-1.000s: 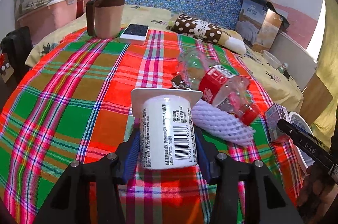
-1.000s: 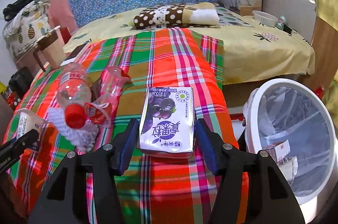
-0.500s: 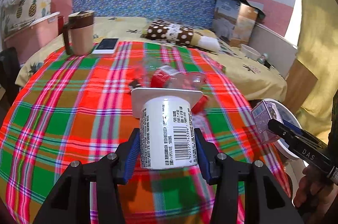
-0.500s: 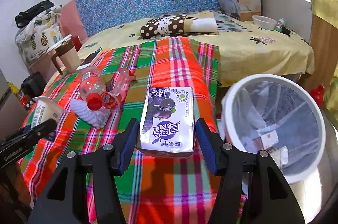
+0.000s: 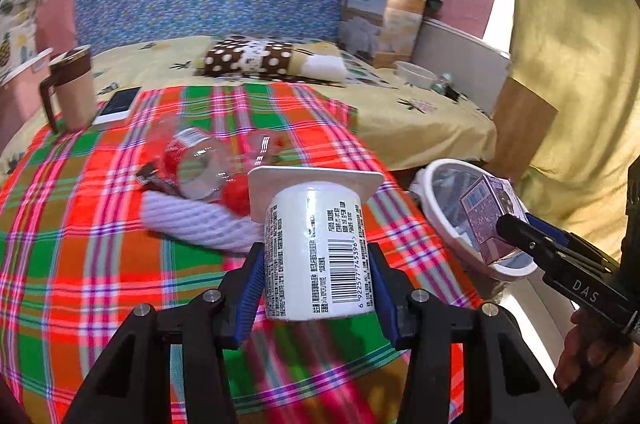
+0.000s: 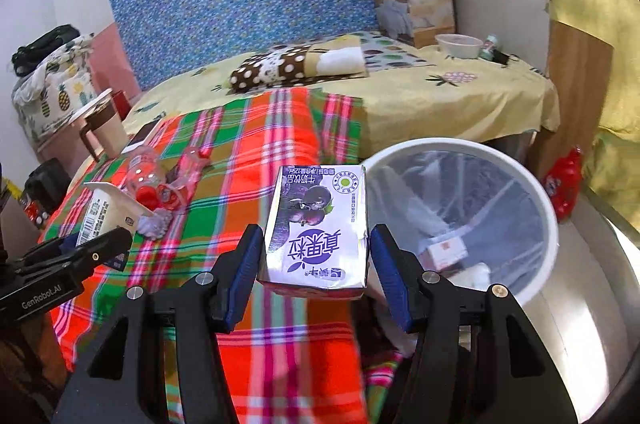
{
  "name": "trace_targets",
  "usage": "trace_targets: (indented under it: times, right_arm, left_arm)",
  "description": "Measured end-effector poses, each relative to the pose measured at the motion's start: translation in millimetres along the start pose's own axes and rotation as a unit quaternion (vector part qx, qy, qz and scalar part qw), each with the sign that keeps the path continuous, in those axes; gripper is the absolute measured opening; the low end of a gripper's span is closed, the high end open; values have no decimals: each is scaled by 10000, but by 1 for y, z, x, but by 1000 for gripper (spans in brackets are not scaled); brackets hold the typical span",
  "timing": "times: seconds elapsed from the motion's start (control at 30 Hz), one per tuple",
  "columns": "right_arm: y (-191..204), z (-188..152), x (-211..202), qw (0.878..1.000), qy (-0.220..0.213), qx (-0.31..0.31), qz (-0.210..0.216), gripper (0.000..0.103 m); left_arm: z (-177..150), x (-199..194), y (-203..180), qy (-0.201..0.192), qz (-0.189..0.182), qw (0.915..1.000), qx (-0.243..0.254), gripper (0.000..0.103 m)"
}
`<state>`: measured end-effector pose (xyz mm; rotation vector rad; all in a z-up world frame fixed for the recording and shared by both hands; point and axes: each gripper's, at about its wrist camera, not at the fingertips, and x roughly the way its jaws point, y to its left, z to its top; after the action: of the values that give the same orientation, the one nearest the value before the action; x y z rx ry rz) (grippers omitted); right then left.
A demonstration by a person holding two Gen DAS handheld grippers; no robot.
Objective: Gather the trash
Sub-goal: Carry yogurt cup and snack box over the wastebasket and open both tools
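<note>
Where the plaid cloth (image 6: pixel 256 183) ends, a white bin (image 6: pixel 460 147) with a clear liner stands just off its edge, scraps already inside. Beside the bin, above the cloth's edge, the right gripper (image 6: pixel 316 260) clamps a purple-and-white drink carton (image 6: pixel 320 224) printed with dark berries. Farther from the bin, the left gripper (image 5: pixel 316 284) pinches a white yogurt cup (image 5: pixel 316 248), barcode facing out, square rim forward. Beyond it, clear bottles (image 5: pixel 196 159) with red labels lie against white foam netting (image 5: pixel 200 220).
</note>
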<state>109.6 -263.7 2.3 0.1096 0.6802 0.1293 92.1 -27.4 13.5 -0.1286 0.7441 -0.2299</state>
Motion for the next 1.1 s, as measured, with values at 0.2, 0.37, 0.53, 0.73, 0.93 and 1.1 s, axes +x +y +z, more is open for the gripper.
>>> trace_targets:
  times: [0.2,0.37,0.53,0.73,0.93,1.1]
  right_arm:
    - [-22,0,-5,9995,-71,191,-231,57]
    - [-43,-1,-8,9984,-111,371,-422,57]
    - [-63,-3,-8,9971,-97,523,-542,57]
    - [-85,-6,-3,9956,13,671,-661,57]
    - [-98,-9,3,9942,143,756,-745,57]
    - [-106,-11,10,9938,288,765,-753,58]
  left_arm:
    - [7,12,-28,45,-245,9993,287,49]
    - [12,23,-52,71,-427,9977,524,49]
    - [17,40,-81,155,-658,9950,737,49]
    - [22,60,-111,250,-861,9909,1000,49]
    - [25,82,-137,368,-1061,9866,1186,50]
    - [24,100,-152,500,-1199,9828,1316,50]
